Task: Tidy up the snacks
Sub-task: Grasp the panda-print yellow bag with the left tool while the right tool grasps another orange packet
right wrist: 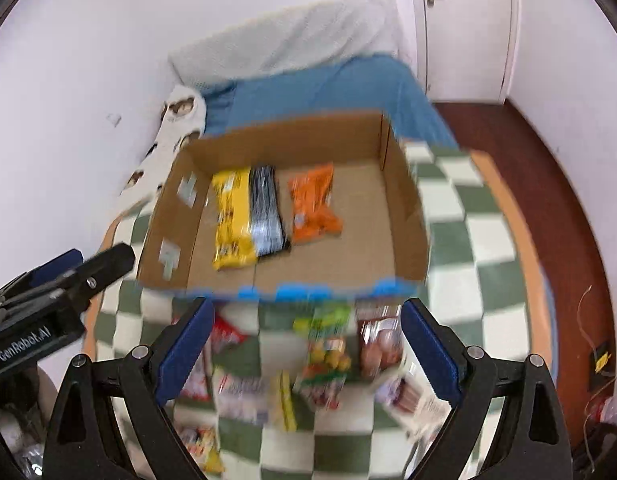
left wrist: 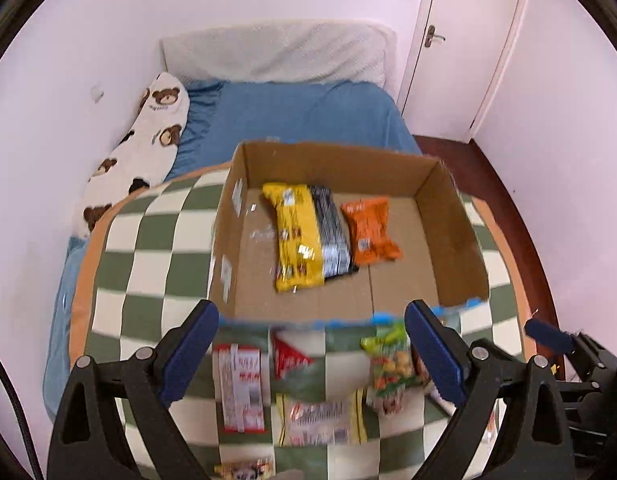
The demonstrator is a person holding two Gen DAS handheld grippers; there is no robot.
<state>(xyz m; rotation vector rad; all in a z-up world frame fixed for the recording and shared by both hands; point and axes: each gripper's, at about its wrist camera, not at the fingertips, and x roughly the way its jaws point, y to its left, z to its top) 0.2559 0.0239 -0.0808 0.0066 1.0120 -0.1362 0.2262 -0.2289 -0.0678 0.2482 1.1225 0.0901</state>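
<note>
Three packets are already lying flat inside the cardboard box (left wrist: 448, 216), which is sitting beyond the tips of both sets of jaws: a long yellow bag (left wrist: 296, 236), a black-and-silver pack (left wrist: 334, 232) touching it, and a crinkly orange pouch (left wrist: 370, 230) just to its right. The left gripper (left wrist: 312, 354) is hovering with its jaws spread wide and nothing between the blue pads; framed between them on the green-and-white checked cloth (left wrist: 148, 264) are lying a flat red-and-white packet (left wrist: 242, 388), a red triangular-looking wrapper (left wrist: 288, 356) and a glossy green bag (left wrist: 390, 364). The right gripper (right wrist: 308, 354) is likewise gaping and empty over the same loose pile. By my judgement, the sorting is sitting between picks, and the next move is calling for lowering one gripper onto a single thin, slippery packet without catching its neighbours.
</note>
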